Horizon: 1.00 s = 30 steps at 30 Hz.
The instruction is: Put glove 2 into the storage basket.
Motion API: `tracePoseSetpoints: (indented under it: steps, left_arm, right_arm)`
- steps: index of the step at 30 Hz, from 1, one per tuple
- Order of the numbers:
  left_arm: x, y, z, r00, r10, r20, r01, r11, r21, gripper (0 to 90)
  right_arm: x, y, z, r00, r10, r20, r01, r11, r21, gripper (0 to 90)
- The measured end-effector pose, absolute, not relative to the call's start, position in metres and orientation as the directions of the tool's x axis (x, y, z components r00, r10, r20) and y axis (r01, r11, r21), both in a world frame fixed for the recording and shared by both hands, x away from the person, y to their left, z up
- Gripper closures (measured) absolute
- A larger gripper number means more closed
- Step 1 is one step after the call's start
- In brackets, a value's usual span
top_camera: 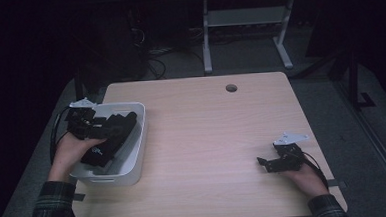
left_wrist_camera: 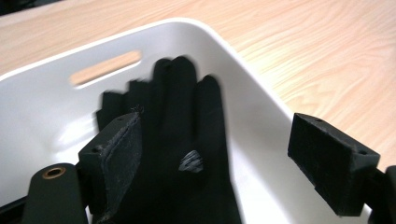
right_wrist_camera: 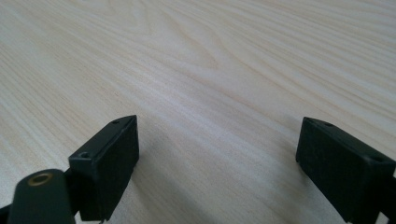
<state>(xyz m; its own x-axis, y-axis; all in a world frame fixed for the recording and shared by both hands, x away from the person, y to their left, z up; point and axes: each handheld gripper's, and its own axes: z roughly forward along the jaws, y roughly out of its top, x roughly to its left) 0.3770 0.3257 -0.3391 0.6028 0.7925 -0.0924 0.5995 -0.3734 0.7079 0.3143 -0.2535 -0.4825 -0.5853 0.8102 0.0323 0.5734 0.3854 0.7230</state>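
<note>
**Glove in bin, both grippers open**

Left gripper [top_camera: 112,123] sits over the white bin [top_camera: 137,164] at left of the high view, jaws spread wide. Black glove [left_wrist_camera: 187,140] lies inside the bin between the jaws, fingers pointing to the slotted wall (small pale logo on it); it lies against the left pad, the right pad stands clear, so no grip. Right gripper [top_camera: 263,164] rests low at lower right, jaws apart over bare table [right_wrist_camera: 210,70], well apart from the bin.
</note>
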Motion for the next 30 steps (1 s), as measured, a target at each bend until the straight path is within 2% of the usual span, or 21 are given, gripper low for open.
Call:
tracePoseSetpoints:
  steps: [18, 30]
  left_arm:
    - [0.367, 0.248, -0.339, 0.720, 0.687, -0.097, 0.505, -0.423, 0.752, 16.6]
    - [0.353, 0.202, -0.353, 0.765, 0.632, -0.122, 0.481, -0.436, 0.761, 16.6]
  right_arm:
    - [0.314, -0.254, -0.483, -0.585, 0.810, 0.032, 0.573, 0.385, 0.723, 12.9]
    - [0.314, -0.253, -0.483, -0.585, 0.810, 0.033, 0.574, 0.385, 0.723, 12.9]
